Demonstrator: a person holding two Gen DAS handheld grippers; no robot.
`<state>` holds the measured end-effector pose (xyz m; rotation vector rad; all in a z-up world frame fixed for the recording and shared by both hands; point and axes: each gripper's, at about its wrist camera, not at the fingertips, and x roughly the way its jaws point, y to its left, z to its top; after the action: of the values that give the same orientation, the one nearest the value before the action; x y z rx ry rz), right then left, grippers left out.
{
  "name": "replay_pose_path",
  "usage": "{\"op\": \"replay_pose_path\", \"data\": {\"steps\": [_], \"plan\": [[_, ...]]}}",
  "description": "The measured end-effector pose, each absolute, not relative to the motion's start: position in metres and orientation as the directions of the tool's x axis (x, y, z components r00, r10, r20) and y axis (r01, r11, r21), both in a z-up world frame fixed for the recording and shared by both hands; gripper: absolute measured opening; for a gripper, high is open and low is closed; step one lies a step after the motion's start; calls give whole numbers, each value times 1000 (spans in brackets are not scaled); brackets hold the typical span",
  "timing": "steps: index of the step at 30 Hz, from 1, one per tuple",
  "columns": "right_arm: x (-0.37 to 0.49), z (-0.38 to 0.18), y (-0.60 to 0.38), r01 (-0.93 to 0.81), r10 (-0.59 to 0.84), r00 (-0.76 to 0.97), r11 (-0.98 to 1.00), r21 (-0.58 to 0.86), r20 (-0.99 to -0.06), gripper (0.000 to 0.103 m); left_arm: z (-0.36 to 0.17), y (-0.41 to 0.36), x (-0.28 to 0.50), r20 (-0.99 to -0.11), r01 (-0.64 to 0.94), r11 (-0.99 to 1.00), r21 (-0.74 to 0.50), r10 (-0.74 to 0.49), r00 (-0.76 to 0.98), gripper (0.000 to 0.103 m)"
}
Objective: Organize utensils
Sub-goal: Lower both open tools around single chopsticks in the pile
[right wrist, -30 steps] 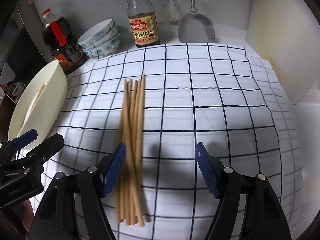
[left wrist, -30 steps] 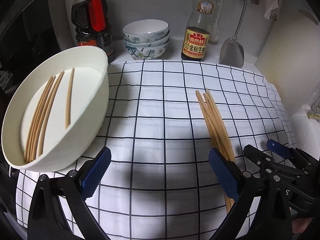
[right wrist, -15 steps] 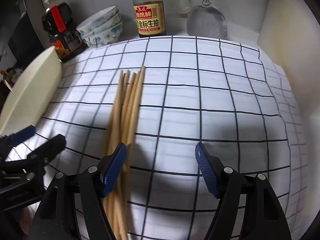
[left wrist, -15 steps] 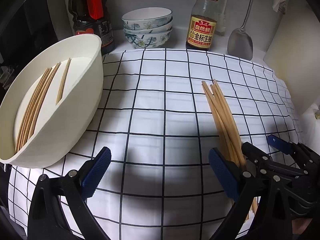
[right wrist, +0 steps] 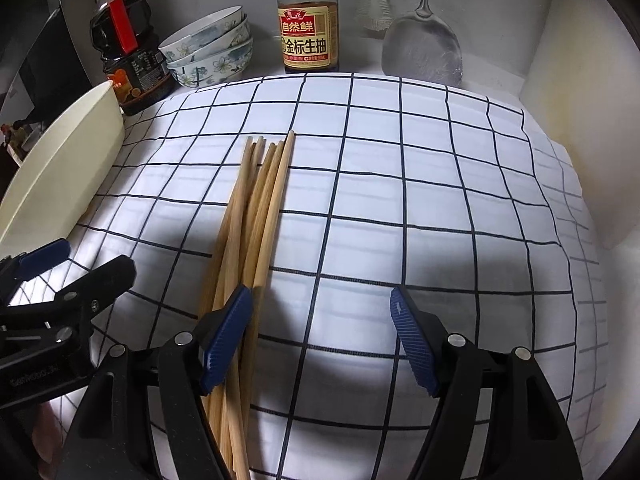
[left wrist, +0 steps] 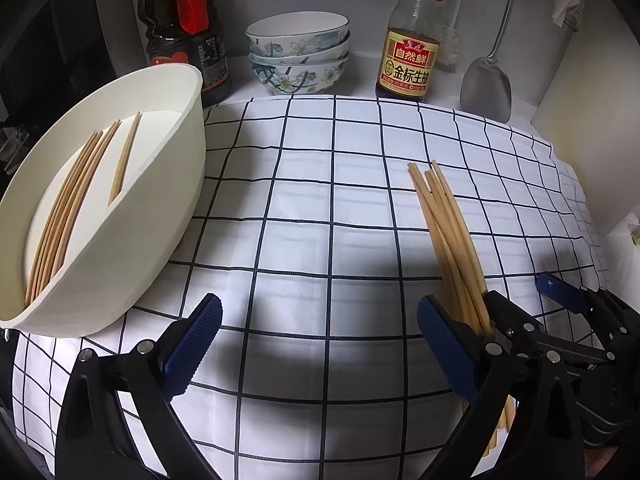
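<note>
Both sets of jaws stand spread wide and pinch nothing. The right gripper [right wrist: 320,336] hovers low over the checked cloth [right wrist: 400,208], and its left blue pad sits over the near half of the loose chopsticks [right wrist: 256,216]; whether it touches them I cannot tell. The left gripper [left wrist: 320,344] hangs over bare cloth, with the chopsticks [left wrist: 448,236] passing just beyond its right pad.

The loose bundle on the cloth shows about five tips fanned at its far end, and the sticks lie touching one another. Left of the bundle stands one white tub [left wrist: 120,240], tilted on its side. Only the left wrist view looks into it: several chopsticks in the tub [left wrist: 68,208] lie packed together, with one more set apart beside them. The right wrist view shows just the tub's outer wall.

Beyond the bundle, along the back of the desk [left wrist: 360,92], stand three stacked floral bowls [left wrist: 298,52], one soy sauce bottle [left wrist: 412,60], one dark jug [left wrist: 184,40] with a red handle, and one metal spatula [left wrist: 486,84]. The right wrist view alone shows one white bottle brush [right wrist: 374,4] clearly.
</note>
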<state>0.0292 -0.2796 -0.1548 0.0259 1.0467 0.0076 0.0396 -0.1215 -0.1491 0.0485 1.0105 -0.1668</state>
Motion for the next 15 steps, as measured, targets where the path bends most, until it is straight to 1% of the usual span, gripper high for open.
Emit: {"op": "replay_pose_path", "data": {"steps": [3,15], "plan": [[32,-158,-282,13,-9,497,1000,-2,-868,68,-149,-123,40,-845,164,986,-35,-117,522,96],[24,-159,-318,108,-59,517,994,-4,-854,68,-157,-145,43,-850,199,979,-43,-140,508,96]]}}
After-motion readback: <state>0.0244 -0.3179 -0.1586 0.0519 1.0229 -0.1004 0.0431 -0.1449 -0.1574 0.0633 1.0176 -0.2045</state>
